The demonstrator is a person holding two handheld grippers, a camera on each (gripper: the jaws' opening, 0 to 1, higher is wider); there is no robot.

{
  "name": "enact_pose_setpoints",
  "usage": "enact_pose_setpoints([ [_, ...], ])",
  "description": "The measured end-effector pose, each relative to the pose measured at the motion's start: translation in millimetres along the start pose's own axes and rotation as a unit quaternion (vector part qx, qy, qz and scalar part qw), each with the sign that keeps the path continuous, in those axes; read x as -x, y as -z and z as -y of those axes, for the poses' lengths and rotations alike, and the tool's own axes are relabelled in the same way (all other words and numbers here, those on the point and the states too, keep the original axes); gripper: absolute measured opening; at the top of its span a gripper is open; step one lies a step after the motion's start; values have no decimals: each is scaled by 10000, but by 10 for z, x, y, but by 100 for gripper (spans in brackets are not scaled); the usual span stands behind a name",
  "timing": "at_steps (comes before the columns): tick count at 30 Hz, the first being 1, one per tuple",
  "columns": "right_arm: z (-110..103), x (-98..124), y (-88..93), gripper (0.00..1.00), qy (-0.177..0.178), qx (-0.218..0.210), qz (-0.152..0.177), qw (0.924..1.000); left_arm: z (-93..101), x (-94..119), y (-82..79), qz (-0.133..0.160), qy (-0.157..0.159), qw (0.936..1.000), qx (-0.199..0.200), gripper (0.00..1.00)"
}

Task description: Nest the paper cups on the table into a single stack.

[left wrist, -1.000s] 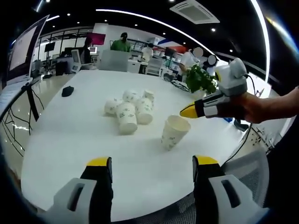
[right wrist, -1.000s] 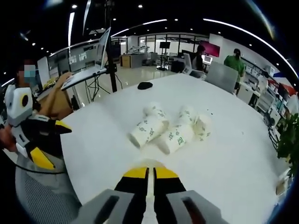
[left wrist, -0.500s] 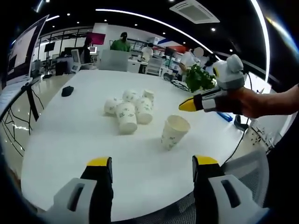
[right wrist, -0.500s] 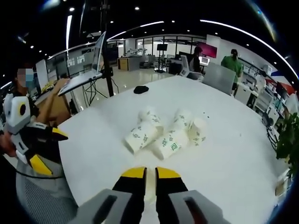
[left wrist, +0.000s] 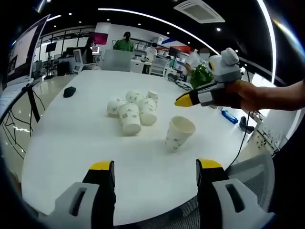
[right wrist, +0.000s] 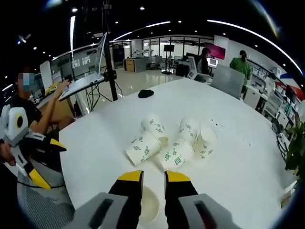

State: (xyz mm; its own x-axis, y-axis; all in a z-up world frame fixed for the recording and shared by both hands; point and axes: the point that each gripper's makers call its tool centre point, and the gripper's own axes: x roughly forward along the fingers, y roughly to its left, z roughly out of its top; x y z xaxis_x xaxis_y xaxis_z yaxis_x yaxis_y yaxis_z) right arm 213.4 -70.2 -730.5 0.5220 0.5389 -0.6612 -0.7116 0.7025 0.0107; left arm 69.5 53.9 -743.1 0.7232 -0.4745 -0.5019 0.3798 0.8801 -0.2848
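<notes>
While both tongs hover over the white surface [left wrist: 71, 143], the scene reads as follows

Left tongs [left wrist: 155, 167]: released, jaws spread wide with nothing between them, low over the near edge of the surface

Right tongs [right wrist: 153, 177]: jaws parted by a narrow gap, gripping nothing; seen from the left gripper view [left wrist: 183, 100] they hang above and just beyond the upright cup, held by a person's hand [left wrist: 259, 98]

Upright cup [left wrist: 178, 133]: stands mouth up ahead of the left tongs, toward their right jaw; in the right gripper view its open rim [right wrist: 148, 206] shows directly under the gap between that view's jaws

Cup pile [left wrist: 132, 109]: several green-printed paper cups lying on their sides, touching one another, farther out than the upright cup; from the right tongs [right wrist: 171, 142] they lie just ahead

Dark object [left wrist: 69, 91]: small, well beyond the pile on the far left

Plant [left wrist: 201, 76]: green leaves behind the right tongs

Background: open laptop [right wrist: 86, 71] on a stand, people at distant desks
</notes>
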Motion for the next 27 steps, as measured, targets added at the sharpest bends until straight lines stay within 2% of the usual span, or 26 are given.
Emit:
enact_pose_setpoints([
  [4, 11, -132, -53, 20, -150, 42, -75, 9999, -45, -30, -17, -53, -42, 9999, 119, 67],
  [8, 29, -224, -88, 23, -222, 26, -133, 9997, -206, -152, -58, -104, -151, 9996, 232, 67],
  [10, 31, -253, -100, 24, -242, 26, -152, 9996, -195, -181, -120, -106, -183, 9994, 266, 67],
  [16, 79, -448, -156, 30, -370, 22, -269, 9989, -376, -566, -364, -93, -271, 9989, 362, 66],
  [20, 101, -510, -183, 33, -419, 15, -288, 9987, -464, -800, -384, -250, -307, 9986, 347, 65],
  [24, 147, -623, -243, 37, -534, -1, -300, 9981, -503, -1038, -441, -343, -348, 9975, 518, 64],
  [27, 125, -605, -216, 38, -565, -2, -309, 9979, -546, -1188, -486, -427, -406, 9964, 604, 63],
])
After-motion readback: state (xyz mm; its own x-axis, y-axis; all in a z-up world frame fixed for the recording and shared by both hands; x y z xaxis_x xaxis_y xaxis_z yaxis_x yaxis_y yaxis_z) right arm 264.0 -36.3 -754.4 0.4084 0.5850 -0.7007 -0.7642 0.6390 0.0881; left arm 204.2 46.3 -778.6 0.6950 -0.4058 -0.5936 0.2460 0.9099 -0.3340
